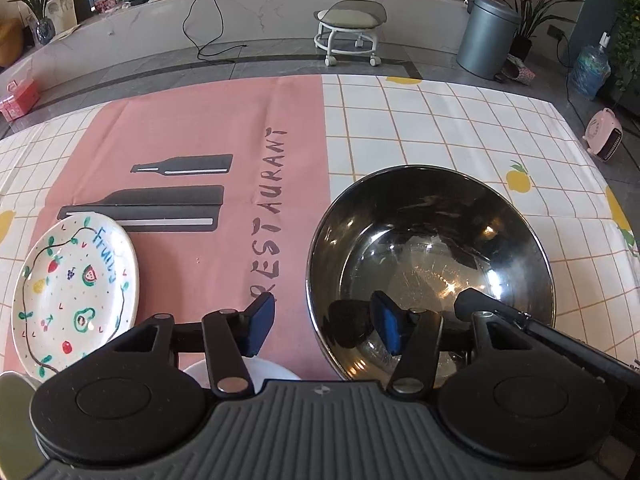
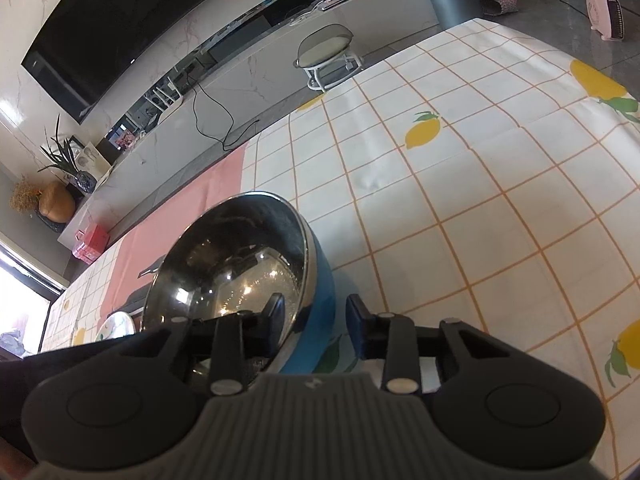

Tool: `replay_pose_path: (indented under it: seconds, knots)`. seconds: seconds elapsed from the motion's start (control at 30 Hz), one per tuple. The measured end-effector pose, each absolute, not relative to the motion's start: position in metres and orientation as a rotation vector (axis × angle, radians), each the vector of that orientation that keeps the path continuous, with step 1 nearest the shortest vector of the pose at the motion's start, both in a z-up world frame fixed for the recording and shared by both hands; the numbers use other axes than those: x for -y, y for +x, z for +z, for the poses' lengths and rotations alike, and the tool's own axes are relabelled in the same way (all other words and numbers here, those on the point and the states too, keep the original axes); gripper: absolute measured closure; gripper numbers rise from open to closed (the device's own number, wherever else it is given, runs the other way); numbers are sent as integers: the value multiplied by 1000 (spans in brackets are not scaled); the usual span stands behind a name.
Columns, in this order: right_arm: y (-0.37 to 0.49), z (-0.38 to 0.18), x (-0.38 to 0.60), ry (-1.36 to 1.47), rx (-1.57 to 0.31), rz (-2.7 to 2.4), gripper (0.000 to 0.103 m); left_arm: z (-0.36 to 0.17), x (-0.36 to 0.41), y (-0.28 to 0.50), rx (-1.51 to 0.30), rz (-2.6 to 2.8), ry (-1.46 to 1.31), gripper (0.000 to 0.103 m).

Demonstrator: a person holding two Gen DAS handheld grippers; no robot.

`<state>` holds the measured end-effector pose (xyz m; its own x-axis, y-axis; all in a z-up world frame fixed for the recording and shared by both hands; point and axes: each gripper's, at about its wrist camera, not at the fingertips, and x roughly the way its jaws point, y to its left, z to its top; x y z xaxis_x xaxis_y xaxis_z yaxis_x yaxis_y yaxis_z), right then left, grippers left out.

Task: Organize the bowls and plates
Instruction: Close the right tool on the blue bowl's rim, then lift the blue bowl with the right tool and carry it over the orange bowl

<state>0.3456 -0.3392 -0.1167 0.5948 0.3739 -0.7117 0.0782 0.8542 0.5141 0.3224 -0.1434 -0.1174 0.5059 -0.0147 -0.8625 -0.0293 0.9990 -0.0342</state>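
Note:
A steel bowl [image 1: 432, 240] with a blue outer wall [image 2: 326, 292] stands on the lemon-print tablecloth, at the pink placemat's right edge. My left gripper [image 1: 324, 322] is open astride the bowl's near-left rim, with one blue pad outside and the other inside. My right gripper [image 2: 316, 314] straddles the bowl's right wall, left finger inside and right finger outside; a sliver of cloth shows between its outer pad and the wall. Its inner finger [image 1: 472, 300] also shows in the left wrist view. A white plate painted with fruits [image 1: 76, 292] lies on the left.
The pink placemat [image 1: 200, 128] reads RESTAURANT. A small white dish [image 1: 276, 372] peeks out under the left gripper. The checked tablecloth [image 2: 480, 200] spreads out to the right. Beyond the table's far edge stand a wheeled stool [image 1: 352, 28] and a grey bin [image 1: 488, 36].

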Motion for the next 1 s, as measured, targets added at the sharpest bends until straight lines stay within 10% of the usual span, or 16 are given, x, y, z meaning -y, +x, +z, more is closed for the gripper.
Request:
replay_pose_path:
  seconds: [0.33,1.0]
  knots:
    - [346,-116,334,476,-938,171,85,-106,151,321,-1009,-6,-62,82]
    - [306,-57,336,536,-795,248,87,-22,129,274,-910,-54,-51,91]
